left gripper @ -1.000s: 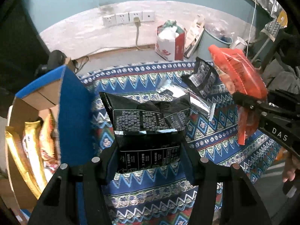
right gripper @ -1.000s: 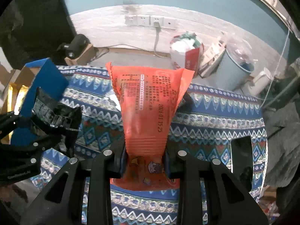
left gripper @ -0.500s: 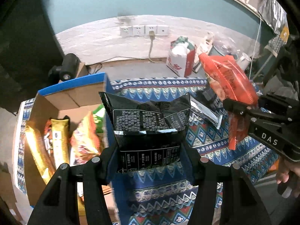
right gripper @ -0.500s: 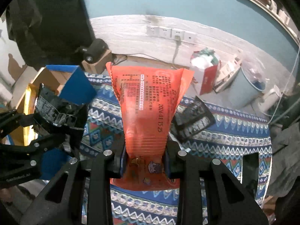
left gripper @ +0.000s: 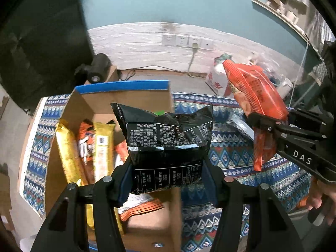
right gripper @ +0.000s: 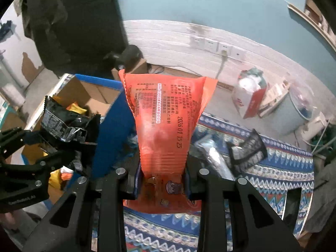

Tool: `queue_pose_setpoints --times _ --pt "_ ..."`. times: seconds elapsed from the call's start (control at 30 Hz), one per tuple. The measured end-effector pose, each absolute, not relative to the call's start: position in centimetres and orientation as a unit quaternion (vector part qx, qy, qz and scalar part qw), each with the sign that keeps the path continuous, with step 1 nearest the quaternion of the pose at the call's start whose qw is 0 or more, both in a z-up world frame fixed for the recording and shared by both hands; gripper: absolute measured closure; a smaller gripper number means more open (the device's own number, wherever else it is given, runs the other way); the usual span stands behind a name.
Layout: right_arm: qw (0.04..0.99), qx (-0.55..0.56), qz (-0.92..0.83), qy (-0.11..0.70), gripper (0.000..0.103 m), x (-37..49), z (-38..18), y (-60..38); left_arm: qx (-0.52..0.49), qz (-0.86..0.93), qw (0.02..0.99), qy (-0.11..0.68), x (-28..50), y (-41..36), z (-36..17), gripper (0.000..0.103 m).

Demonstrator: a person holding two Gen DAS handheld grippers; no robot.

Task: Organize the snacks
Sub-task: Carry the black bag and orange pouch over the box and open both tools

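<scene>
My left gripper (left gripper: pixel 166 178) is shut on the lower part of a black snack bag (left gripper: pixel 168 138), which hangs over the open cardboard box (left gripper: pixel 121 87) with blue edges. Yellow bars (left gripper: pixel 103 147) and orange packets (left gripper: pixel 140 210) lie inside the box. My right gripper (right gripper: pixel 162 180) is shut on a tall orange snack bag (right gripper: pixel 166 126), held above the patterned cloth beside the box's blue wall (right gripper: pixel 115 126). In the left wrist view the right gripper (left gripper: pixel 264 126) and its orange bag (left gripper: pixel 256 92) are at the right. In the right wrist view the left gripper (right gripper: pixel 69 145) is at the left.
A patterned blue cloth (left gripper: pixel 231 153) covers the floor, with a black packet (right gripper: pixel 247 149) and a silver packet (right gripper: pixel 212 157) on it. Behind stand a red-and-white bag (right gripper: pixel 250 98), a grey bin (right gripper: pixel 289 113) and a dark device (left gripper: pixel 98 67) on a small box. Wall sockets (left gripper: pixel 187 41) are on the wall.
Both grippers have carried their bags leftward and a little up. The box, earlier at the left edge, now lies under the black bag. Both grips are unchanged.
</scene>
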State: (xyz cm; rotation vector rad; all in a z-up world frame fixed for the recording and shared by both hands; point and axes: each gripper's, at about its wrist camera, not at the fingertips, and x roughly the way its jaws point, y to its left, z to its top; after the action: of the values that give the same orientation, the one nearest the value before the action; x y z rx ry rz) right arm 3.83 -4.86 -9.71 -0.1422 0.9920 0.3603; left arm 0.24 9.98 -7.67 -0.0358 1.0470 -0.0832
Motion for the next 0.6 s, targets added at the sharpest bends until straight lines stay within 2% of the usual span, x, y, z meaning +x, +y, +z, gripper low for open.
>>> queue_pose_setpoints --times 0.6 --pt "0.846 -0.091 0.226 0.474 0.074 5.2 -10.0 5.1 -0.066 0.024 0.862 0.503 -0.8 17.9 -8.7 0.044"
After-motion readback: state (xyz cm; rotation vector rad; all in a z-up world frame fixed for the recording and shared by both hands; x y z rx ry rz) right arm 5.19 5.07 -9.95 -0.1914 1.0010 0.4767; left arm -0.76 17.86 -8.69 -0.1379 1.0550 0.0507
